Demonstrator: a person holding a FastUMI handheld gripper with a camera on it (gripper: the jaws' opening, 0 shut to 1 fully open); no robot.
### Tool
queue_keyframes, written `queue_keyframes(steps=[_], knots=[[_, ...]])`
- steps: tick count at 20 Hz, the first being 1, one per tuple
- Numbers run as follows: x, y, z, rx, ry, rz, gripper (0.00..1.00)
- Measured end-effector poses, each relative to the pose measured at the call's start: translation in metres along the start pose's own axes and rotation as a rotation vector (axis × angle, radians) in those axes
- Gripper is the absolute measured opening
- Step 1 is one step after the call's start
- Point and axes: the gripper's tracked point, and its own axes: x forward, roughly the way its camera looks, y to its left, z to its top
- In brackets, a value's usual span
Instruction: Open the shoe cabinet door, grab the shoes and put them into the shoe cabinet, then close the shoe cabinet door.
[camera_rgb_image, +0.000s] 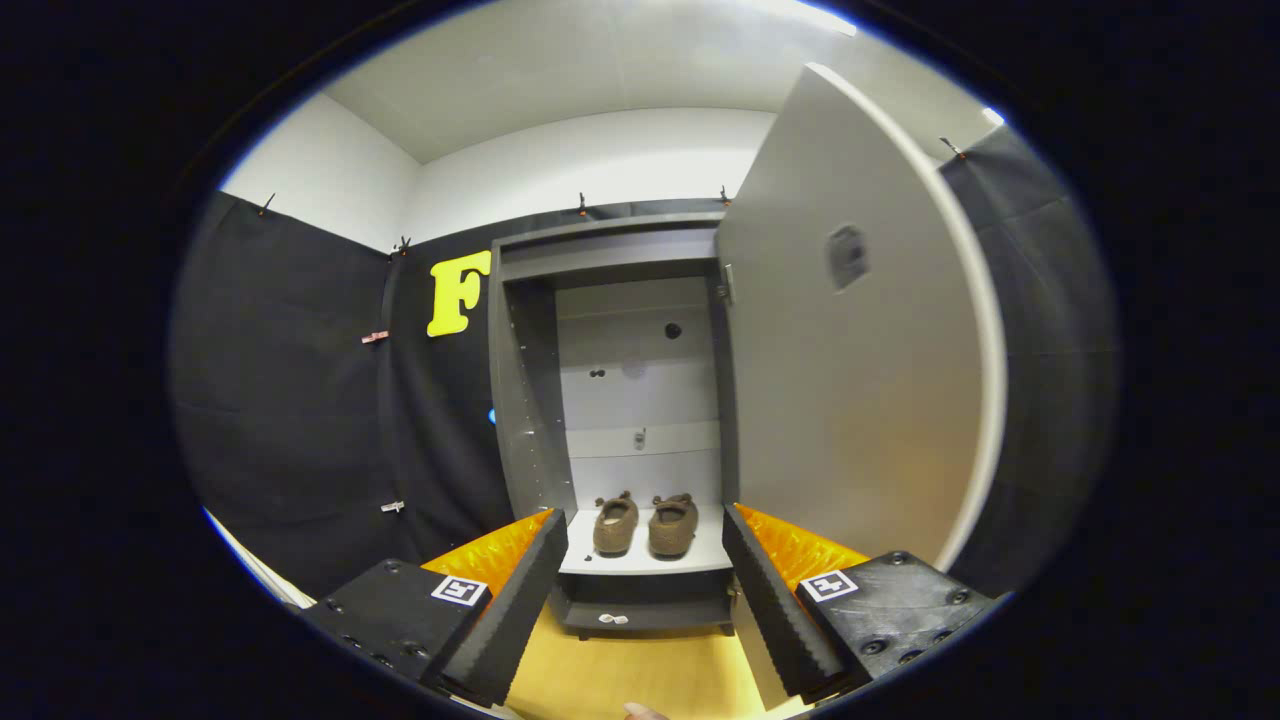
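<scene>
The shoe cabinet (620, 420) stands tall and narrow against the booth's black cloth wall, its long axis upright and its open front facing the gripper. Its door (850, 380) is swung wide open to the right, hinged along the cabinet's right side, with a small dark square patch near its upper middle. Inside, pale shelves run across the back, and lower down is a white shelf (645, 560). On that shelf sit the shoes (645, 525), a brown pair side by side and near each other, their long axes running front to back, heels toward the gripper and toes toward the cabinet's back panel. The gripper (645, 600) hangs above the wooden floor (640, 670), its two ribbed black fingers (515, 610) spread wide apart and holding nothing; the shoes lie beyond them, framed in the gap.
</scene>
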Motion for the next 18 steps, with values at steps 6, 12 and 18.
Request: queue_keyframes(steps=[6, 12, 18], knots=[[-0.064, -0.088, 0.003, -0.047, 0.017, -0.130, 0.98], [-0.080, -0.163, -0.007, -0.031, 0.038, -0.196, 0.98], [-0.048, -0.198, -0.038, -0.007, 0.116, -0.167, 0.98]])
